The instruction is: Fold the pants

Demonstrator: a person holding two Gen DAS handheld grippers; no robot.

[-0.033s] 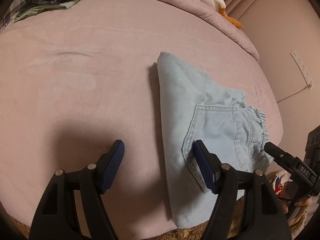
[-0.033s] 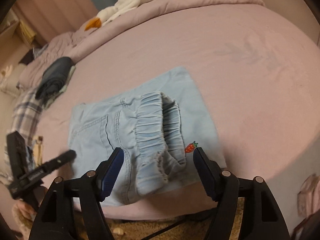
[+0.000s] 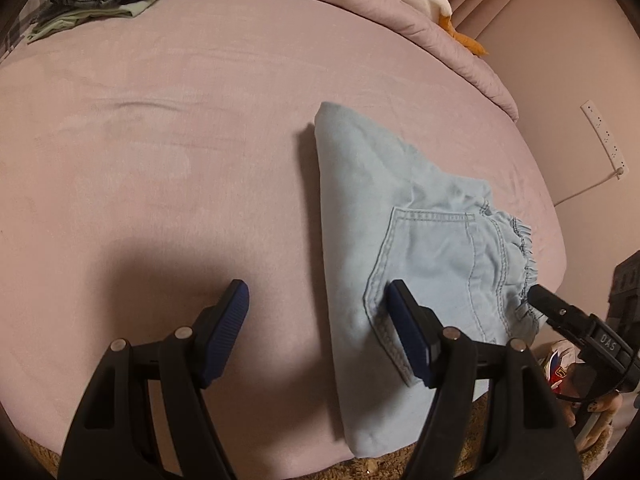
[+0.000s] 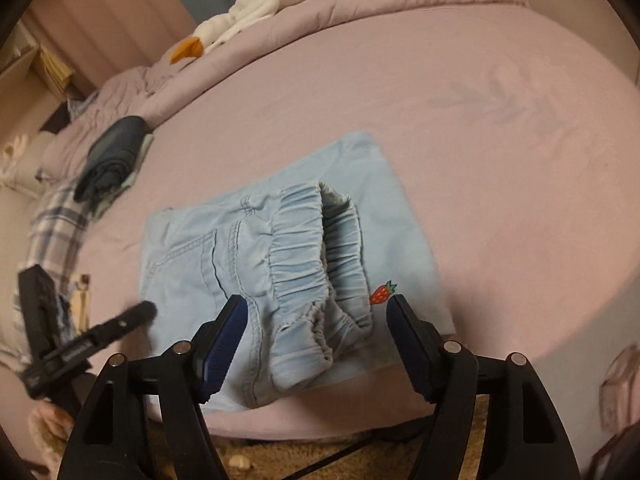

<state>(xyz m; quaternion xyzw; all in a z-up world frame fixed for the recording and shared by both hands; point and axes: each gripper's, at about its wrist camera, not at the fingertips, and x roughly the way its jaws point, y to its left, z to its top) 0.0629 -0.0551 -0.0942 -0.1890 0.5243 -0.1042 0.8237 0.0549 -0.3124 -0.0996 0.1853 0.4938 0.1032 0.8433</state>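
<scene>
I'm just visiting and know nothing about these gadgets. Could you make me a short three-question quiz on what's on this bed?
1. True or false: the light blue pants lie folded on the pink bed.
2. What small red picture is stitched on them?
3. What lies by the pillows: A) white plush goose B) laptop C) shoes?

Key: 1 true; 2 a strawberry; 3 A.

Warm, dim indoor light falling across the pink bed, a broad soft shadow pooling on its near edge, fisheye bending its outline, dark vignette ringing every corner, motion blur smearing the right view's left side.
</scene>
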